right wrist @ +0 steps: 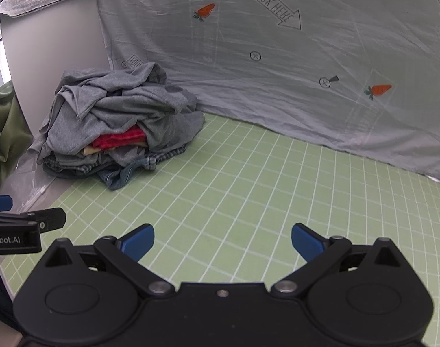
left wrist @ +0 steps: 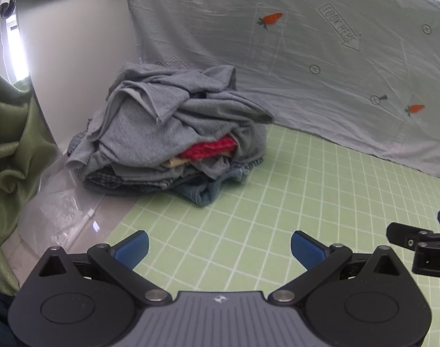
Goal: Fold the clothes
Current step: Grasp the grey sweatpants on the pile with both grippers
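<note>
A pile of clothes [left wrist: 168,136] sits at the far left of the green gridded tabletop [left wrist: 277,202], against a hanging pale sheet [left wrist: 306,57] printed with carrots. Grey garments cover the heap; a red item [left wrist: 211,149], a cream scrap and denim peek out below, most of each hidden. The left gripper [left wrist: 219,248] and right gripper [right wrist: 222,241] hover near, both with jaws spread wide and empty. Green fabric [left wrist: 9,144] at far left is cut off by the frame edge.

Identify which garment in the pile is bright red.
The red garment, wedged mid-pile under the grey shirt; the other garments are grey, cream, checked or denim.
</note>
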